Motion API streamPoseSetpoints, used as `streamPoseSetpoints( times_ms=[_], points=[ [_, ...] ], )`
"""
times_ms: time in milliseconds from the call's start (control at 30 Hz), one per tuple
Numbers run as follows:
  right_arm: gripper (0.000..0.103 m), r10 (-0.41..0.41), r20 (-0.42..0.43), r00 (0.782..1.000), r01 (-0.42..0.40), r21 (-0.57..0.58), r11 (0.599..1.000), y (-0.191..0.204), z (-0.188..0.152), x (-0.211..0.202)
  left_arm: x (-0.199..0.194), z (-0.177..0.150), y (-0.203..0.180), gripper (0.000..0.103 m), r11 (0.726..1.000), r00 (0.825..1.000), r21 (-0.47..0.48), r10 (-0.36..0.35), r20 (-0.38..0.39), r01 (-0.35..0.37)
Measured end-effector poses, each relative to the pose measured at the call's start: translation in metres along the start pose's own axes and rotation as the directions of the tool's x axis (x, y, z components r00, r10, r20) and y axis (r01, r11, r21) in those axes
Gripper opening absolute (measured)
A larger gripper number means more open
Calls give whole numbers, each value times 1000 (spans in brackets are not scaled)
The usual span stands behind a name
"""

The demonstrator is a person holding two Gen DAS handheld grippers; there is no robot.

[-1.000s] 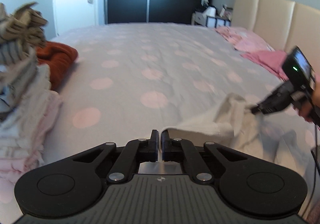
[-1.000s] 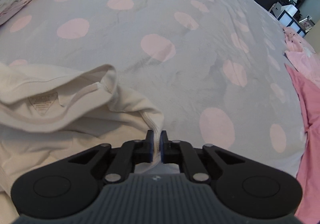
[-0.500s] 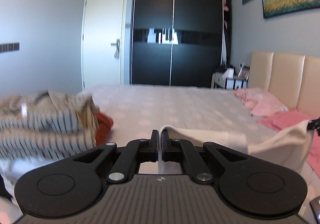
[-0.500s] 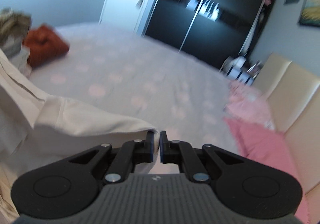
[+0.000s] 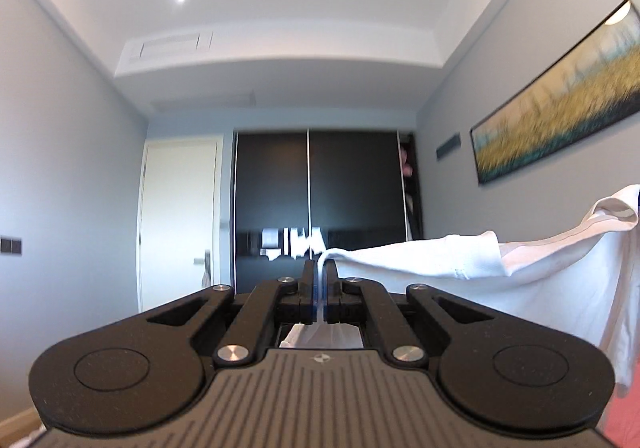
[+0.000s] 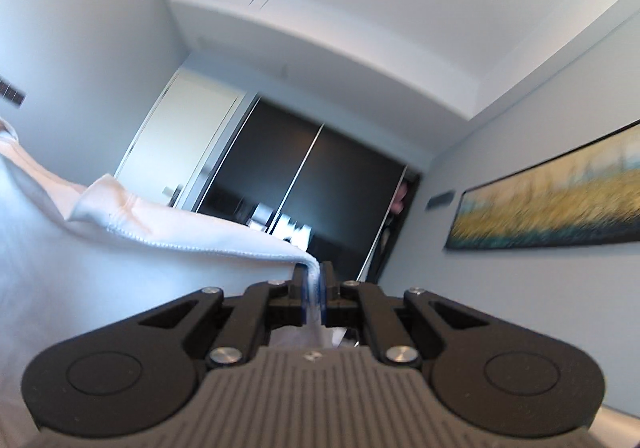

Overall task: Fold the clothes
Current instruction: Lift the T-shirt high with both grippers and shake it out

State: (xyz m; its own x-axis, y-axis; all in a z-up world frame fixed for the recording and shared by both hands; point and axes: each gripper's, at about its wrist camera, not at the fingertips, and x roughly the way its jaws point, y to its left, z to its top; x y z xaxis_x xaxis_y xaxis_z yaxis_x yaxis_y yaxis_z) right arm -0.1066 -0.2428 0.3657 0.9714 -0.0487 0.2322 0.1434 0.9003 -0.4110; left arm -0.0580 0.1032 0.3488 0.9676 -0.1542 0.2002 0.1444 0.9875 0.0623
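Observation:
A cream white garment (image 5: 500, 280) hangs in the air, stretched between both grippers. My left gripper (image 5: 319, 268) is shut on one edge of it, and the cloth runs off to the right and droops at the frame's edge. In the right wrist view the same white garment (image 6: 132, 248) spreads to the left from my right gripper (image 6: 313, 272), which is shut on another edge. Both grippers point slightly upward toward the far wall. The bed and the stacked clothes are out of sight.
Ahead stand a black sliding wardrobe (image 5: 320, 199) and a white door (image 5: 180, 215). A long framed painting (image 5: 560, 103) hangs on the right wall. A ceiling vent (image 5: 168, 45) is overhead. A pink strip (image 5: 624, 424) shows at the lower right.
Both grippers rose from the bed and tilted up, lifting the white garment off the dotted cover. The bed, the folded pile and the orange cloth dropped out of view.

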Motion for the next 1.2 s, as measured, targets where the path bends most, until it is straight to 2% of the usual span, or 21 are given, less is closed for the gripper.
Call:
streamPoseSetpoints(
  times_ms=[133, 300, 367, 467, 667, 767, 867, 1033, 1200],
  points=[
    [6, -54, 81, 995, 52, 20, 998, -20, 31, -38, -26, 33, -7, 1, 1000, 995, 6, -21, 98, 21],
    [7, -88, 157, 984, 84, 32, 996, -32, 42, -85, -63, 52, -21, 1, 1000, 981, 29, -19, 192, 13],
    [7, -87, 173, 981, 82, 34, 996, -33, 42, -100, -75, 54, -26, 1, 999, 977, 42, -10, 211, 1],
    [7, -77, 175, 982, 72, 35, 997, -30, 41, -113, -79, 54, -30, 1, 998, 980, 57, -10, 199, -1],
    [7, -42, 120, 992, 36, 49, 998, -24, 17, -94, -49, 41, -37, 1, 996, 996, 89, -7, 91, -2],
    [7, -14, 59, 998, 11, 52, 999, -17, -6, -65, -18, 20, -39, 1, 994, 1000, 107, -2, 8, 1],
    [7, 19, -25, 1000, -18, 54, 998, -5, -39, -26, 18, -10, -40, 1, 992, 996, 122, 3, -87, 8],
    [7, 63, -170, 983, -54, 60, 997, 22, -100, 47, 100, -82, -37, 1, 988, 969, 151, 11, -247, 27],
    [7, 96, -333, 938, -75, 76, 994, 54, -185, 141, 193, -168, -46, 1, 975, 927, 215, 34, -373, 51]
  ],
)
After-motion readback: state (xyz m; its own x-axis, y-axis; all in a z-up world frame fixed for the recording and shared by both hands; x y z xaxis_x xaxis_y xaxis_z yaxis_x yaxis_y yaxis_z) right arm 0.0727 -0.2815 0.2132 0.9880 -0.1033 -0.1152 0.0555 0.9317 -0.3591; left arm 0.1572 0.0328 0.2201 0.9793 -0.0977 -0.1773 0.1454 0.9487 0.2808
